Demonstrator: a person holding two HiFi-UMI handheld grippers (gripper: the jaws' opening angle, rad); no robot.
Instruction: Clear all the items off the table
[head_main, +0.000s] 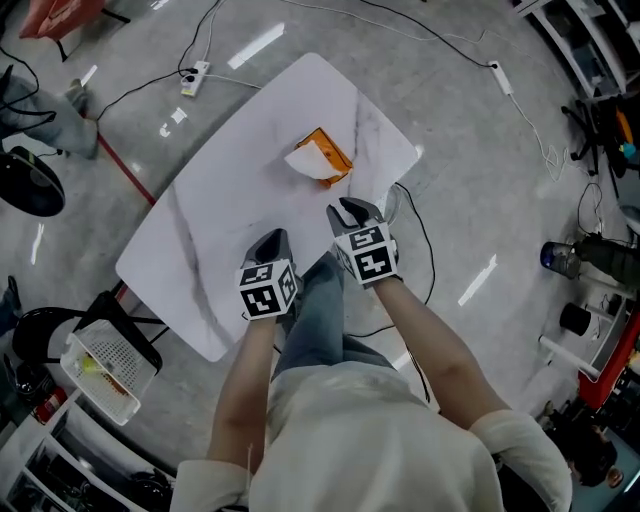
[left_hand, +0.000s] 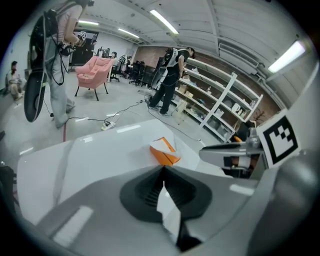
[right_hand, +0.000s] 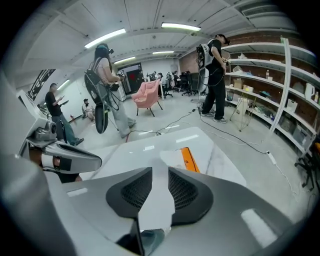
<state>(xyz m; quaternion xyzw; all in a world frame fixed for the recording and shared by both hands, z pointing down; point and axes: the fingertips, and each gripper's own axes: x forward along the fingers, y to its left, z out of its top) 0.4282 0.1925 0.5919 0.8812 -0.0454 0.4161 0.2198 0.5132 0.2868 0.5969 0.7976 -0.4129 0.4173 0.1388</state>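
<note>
**Q.** What is shown, and where does the item lie?

**A.** One box (head_main: 320, 158), orange and white, rests on the bench (head_main: 200, 230). It lies toward the right-hand end, about midway between the near and far long edges. Nothing else is seen on the bench.

**Q.** State of the two tools?

**A.** The left hand-held gripper (left_hand: 163, 169) has its jaws pressed together with nothing between them, and it hangs just inside the near edge. The right hand-held gripper (right_hand: 160, 170) has its jaws a little apart and empty, with the bench surface visible through the gap. It hangs at the near edge, nearer the box but apart from it. Both point down and forward toward the box.

**Q.** Which step is in hand?

**A.** Judged from the layout, this is the approach: the box is untouched and the clearing is not yet done.

**Q.** What does the next move call for?

**A.** Probably a reach by the right hand-held gripper from the near edge toward the box, with the jaws wider than they now stand, since the box looks broader than the present gap. The jaws should straddle a narrow side of the box before closing. The box looks light and could slide on the smooth bench if nudged.
</note>
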